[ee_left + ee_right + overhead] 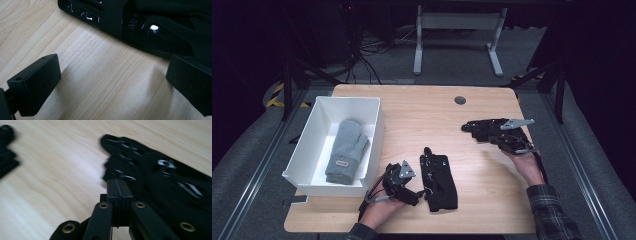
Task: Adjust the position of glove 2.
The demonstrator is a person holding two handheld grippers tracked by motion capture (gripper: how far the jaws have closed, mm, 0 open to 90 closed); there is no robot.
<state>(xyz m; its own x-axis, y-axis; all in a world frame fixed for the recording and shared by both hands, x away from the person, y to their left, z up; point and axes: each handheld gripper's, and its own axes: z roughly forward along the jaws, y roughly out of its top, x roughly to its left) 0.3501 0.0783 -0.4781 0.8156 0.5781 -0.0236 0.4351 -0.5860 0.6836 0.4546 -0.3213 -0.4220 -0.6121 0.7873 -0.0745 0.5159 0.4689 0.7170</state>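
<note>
Gloves on the table, one mitten already boxed

High view: the right gripper (472, 128) carries a black glove (492, 131); a grey mitten (346, 150) lies in the white box (369, 107). Left gripper view: jaws wide, empty, beside the second black glove (160, 22). Right gripper view: jaws pinched on fabric; best kept firm.

In the high view the wooden surface (472, 130) is evenly lit from above while the room around it falls off into near black, and the picture is soft and low in detail. The left gripper view is bright and fairly sharp, with a soft shadow beside one jaw and small glints on the black glove (160, 22). The right gripper view is smeared by motion blur.
</note>
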